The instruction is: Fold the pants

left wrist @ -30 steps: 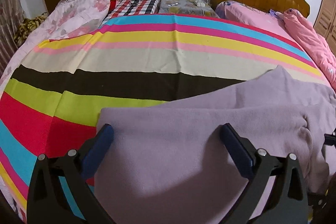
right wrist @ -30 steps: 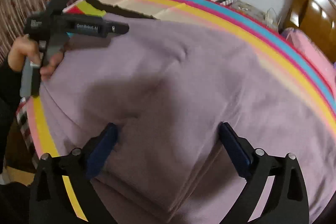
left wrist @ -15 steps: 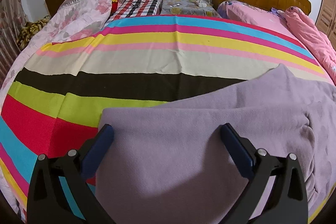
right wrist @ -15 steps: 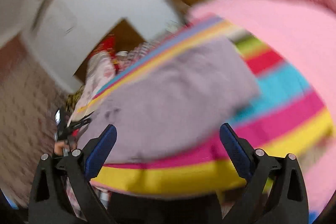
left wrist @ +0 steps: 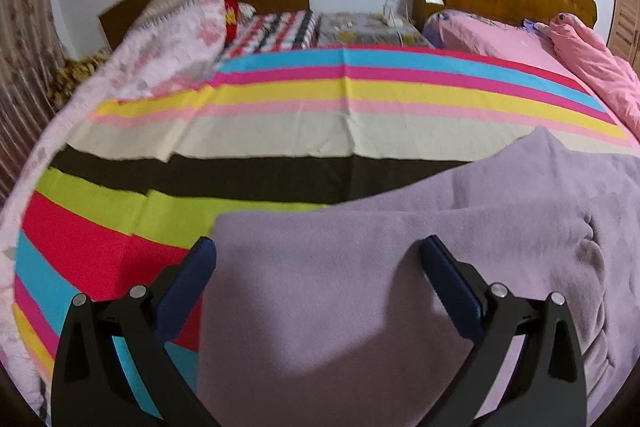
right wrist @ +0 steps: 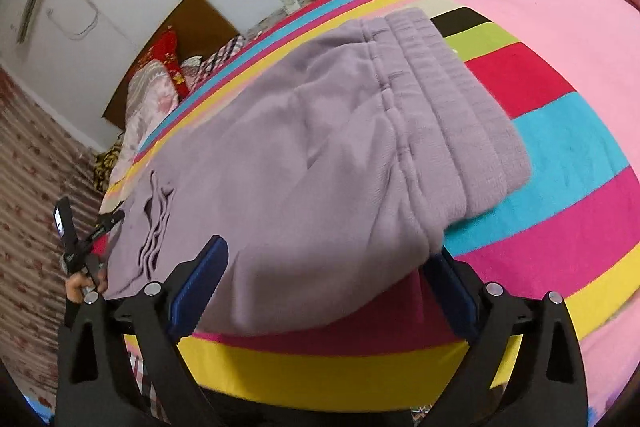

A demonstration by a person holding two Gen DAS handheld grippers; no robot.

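- Pants [left wrist: 400, 287] of lilac fleece lay folded lengthwise on the striped sheet [left wrist: 280, 131].
- Left gripper [left wrist: 318, 263] hovered over the leg end, fingers spread, gripping nothing.
- Right gripper [right wrist: 326, 259] hung at the near hip edge below the waistband [right wrist: 452, 83], likewise spread and empty.

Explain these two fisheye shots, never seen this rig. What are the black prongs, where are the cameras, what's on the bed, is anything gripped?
No robot here: a person carries a two-finger gripper in each hand, each with a camera looking along its fingers. The black prongs with blue pads are those fingers. The left gripper looks over one end of the purple pants; the right gripper looks at the waistband end. The pants lie on a striped blanket across the bed. Both grippers are open and hold nothing. The person's hand with the left gripper shows in the right view.
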